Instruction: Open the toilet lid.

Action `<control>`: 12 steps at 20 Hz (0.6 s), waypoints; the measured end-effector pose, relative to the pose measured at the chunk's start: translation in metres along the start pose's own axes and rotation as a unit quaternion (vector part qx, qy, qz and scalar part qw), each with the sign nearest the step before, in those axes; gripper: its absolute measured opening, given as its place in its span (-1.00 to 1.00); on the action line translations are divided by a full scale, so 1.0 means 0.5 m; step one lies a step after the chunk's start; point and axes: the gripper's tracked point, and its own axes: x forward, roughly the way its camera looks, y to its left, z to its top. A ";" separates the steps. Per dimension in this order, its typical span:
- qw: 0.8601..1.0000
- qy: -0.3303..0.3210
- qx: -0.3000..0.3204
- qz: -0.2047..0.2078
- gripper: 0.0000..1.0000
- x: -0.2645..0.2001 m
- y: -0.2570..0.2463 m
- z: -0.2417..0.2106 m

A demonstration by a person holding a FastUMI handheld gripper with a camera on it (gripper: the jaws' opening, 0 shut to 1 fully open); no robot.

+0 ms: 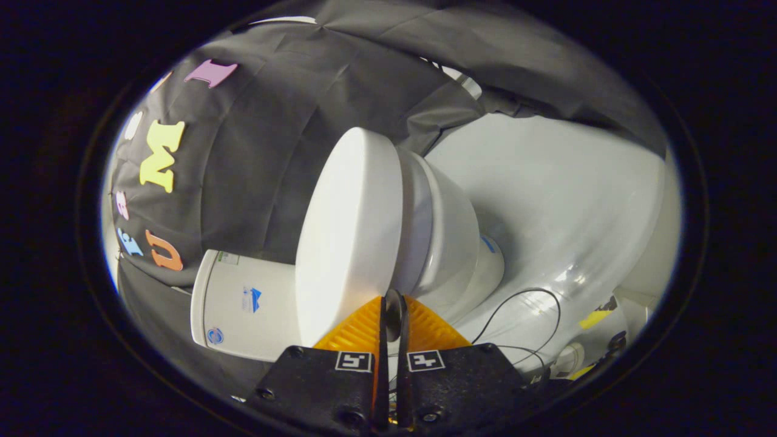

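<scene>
the gripper has its fingers drawn almost together, a thin slit between them, pinching the lid's lower edge right at the tips. the lid stands just ahead of the fingers, lifted slightly off the bowl beside it. the tank sits beyond the lid. a cable lies on the floor past the bowl.

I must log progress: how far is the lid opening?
Not much looks done: the lid still lies close over the bowl, with a narrow gap. In hand: the fingers sit nearly together at the lid's front edge. Left: lifting it toward the tank.
</scene>
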 end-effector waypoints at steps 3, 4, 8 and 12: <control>1.000 -0.007 -0.001 0.004 -0.85 -0.012 0.028 0.000; 1.000 -0.010 -0.002 0.007 -0.86 -0.014 0.037 0.001; 1.000 -0.022 -0.016 0.011 -0.89 -0.028 0.059 0.006; 0.999 -0.034 -0.021 0.013 -0.92 -0.041 0.089 0.010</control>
